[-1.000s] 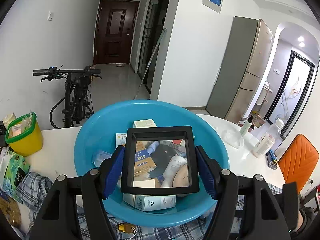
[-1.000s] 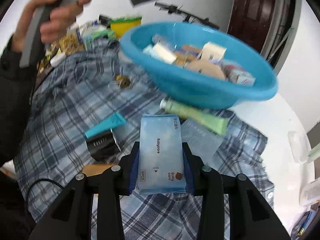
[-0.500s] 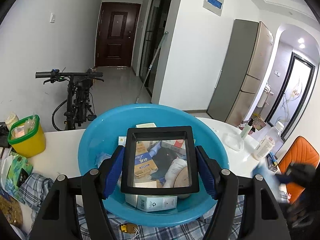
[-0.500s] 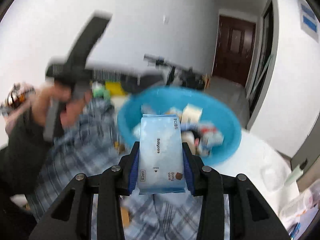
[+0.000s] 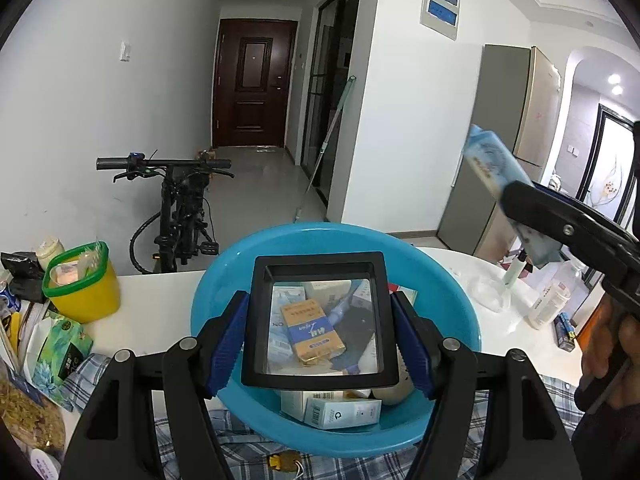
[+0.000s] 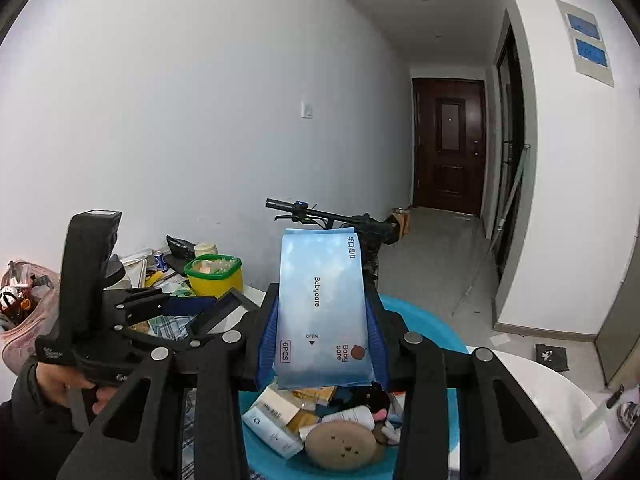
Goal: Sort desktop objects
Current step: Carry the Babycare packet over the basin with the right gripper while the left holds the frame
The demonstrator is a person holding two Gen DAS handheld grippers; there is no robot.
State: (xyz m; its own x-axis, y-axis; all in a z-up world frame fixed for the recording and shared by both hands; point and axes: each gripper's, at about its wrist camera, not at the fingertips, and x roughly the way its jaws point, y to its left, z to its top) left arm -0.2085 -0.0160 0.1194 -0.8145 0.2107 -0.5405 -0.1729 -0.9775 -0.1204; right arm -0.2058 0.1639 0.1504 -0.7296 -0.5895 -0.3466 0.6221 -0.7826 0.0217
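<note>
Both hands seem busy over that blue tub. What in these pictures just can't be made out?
- Blue basin: in the left wrist view the black frame held in the left gripper hides some of its contents.
- Right wrist view: the wipes pack in the right gripper hides the basin's far side.
- White bottles, left wrist view: labels too small to read.
</note>
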